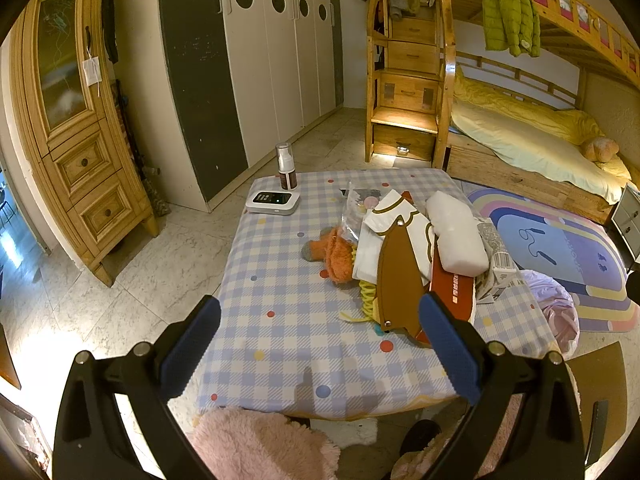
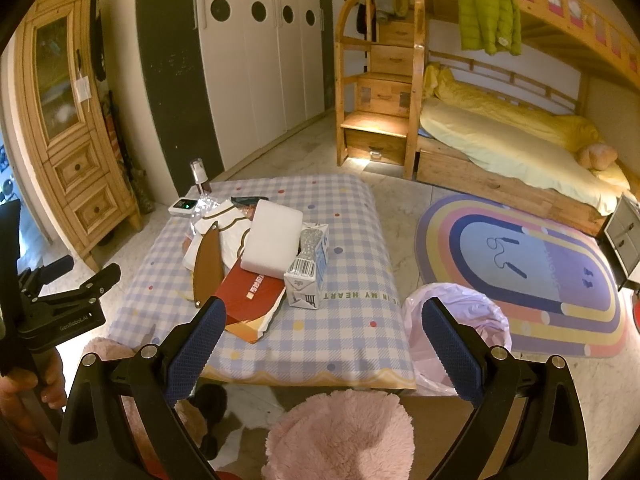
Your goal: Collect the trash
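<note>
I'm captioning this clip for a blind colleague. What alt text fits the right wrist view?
The open right gripper hovers over a checked table piled with trash: a milk carton, a red envelope and a white packet. A bin with a pink liner stands beside the table.

surface: checked table [image 2: 352, 240] — on it: trash pile [image 2: 256, 256] | white device [image 1: 273, 201] | spray bottle [image 1: 285, 167]

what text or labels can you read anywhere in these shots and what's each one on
"IN MY HEART", partly cut off at its start: printed along the checked tablecloth edge.
"GenRoboAI": on the left hand-held gripper body, small but legible.
Red packet: a pale label, too blurred to read.
Milk carton: barcode and print, too small.
Rainbow rug: sideways lettering, unreadable.
White device: lit screen, unreadable.
</note>
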Available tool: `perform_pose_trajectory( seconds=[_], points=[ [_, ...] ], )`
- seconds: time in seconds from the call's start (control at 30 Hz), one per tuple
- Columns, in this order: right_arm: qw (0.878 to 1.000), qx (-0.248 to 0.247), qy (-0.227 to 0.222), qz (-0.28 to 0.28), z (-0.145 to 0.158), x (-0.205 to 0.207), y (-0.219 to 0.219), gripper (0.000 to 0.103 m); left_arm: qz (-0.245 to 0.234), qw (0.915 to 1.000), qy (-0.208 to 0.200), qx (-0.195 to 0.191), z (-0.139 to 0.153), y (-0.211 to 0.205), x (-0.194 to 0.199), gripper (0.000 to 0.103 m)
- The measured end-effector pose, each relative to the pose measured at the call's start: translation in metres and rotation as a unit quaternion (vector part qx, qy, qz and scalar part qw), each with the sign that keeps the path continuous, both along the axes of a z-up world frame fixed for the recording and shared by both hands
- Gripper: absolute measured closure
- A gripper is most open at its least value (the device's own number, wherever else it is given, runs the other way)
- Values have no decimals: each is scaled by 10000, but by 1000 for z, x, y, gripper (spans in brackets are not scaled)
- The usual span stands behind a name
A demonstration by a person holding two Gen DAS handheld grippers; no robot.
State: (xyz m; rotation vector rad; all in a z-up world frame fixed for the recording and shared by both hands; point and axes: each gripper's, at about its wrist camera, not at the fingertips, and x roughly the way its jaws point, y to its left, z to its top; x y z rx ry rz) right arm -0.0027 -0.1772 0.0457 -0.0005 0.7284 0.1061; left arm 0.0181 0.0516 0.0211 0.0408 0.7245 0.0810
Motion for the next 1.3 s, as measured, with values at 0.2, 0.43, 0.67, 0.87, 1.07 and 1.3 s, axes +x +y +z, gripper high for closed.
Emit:
perform_pose_trajectory(
  seconds=[0.2,0.43,0.67,0.87,1.07,1.3],
  points=[
    [10000,9,5,-10,1,0,1,6,-5,10000,-4,2,0,0,0,7],
    [10000,0,12,-12,1,1,1,6,1,10000,0,6,0,0,0,7],
    [10000,0,5,-5,-2,1,1,6,0,10000,5,7,0,-1,0,7],
    [10000,-31,-3,-11,-7,4,1,6,15,10000,13,17,-1,1,-1,7],
    [9994,-259,-219,60,-15,11,6,6,75,9999,80,47,-18,5,4,7],
    [9993,282,-145,180,-47,29,7,6,-34,9999,149,-5,-40,5,14,7]
  ],
)
